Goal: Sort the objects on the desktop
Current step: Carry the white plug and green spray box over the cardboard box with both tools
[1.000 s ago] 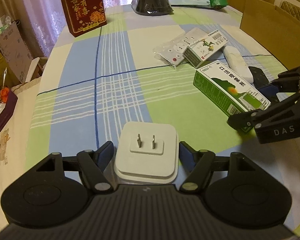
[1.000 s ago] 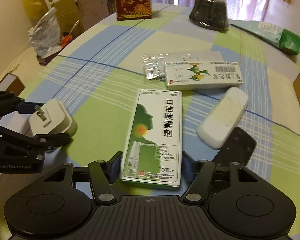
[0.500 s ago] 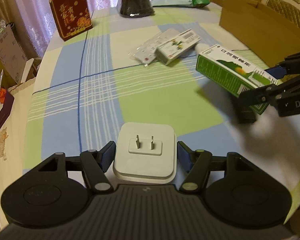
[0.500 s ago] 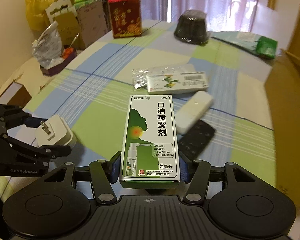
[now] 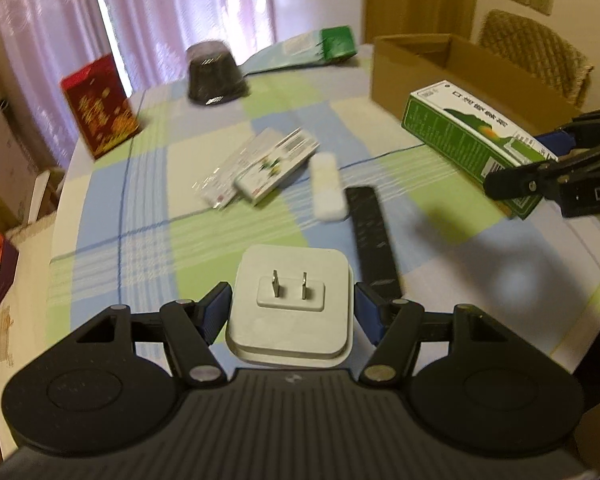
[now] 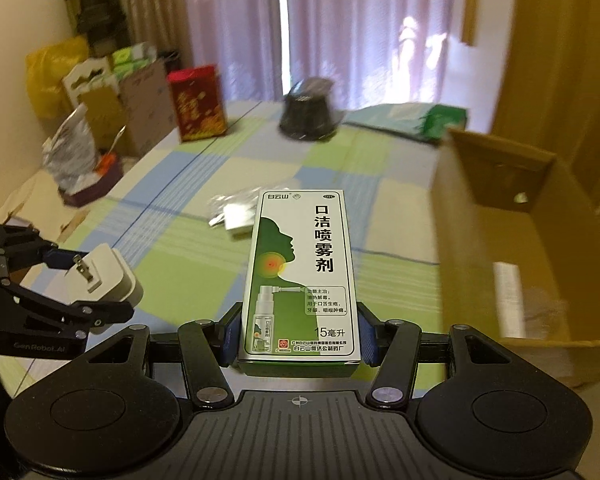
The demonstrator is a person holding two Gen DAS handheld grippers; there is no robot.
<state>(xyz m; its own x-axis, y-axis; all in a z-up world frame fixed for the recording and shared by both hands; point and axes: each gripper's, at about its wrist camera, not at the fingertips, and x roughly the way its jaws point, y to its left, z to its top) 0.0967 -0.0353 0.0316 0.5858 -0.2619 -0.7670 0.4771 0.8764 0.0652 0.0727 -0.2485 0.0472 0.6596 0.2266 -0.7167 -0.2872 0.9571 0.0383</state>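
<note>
Both tools are loaded and lifted off the worktop (image 5: 148,208). The right tool (image 6: 298,334) is closed on the near end of a green and white spray box (image 6: 302,272), blue pads pressed against its 2 long sides, so the box's long axis runs straight ahead, away from the tool. The left tool (image 5: 292,310) is clamped on a white plug adapter (image 5: 290,308), its 2 prongs facing forward.

The relation that matters: the open cardboard box (image 6: 496,240) sits just to the right of the spray box and a little ahead of it, near wall close by. The right tool is clearly the nearer one; the left tool is further off, across the worktop. Probably the spray box must swing right, over that wall, before release.

A black remote (image 5: 370,232), a white case (image 5: 328,186) and a flat packet (image 5: 276,172) lie unsorted on the worktop.
</note>
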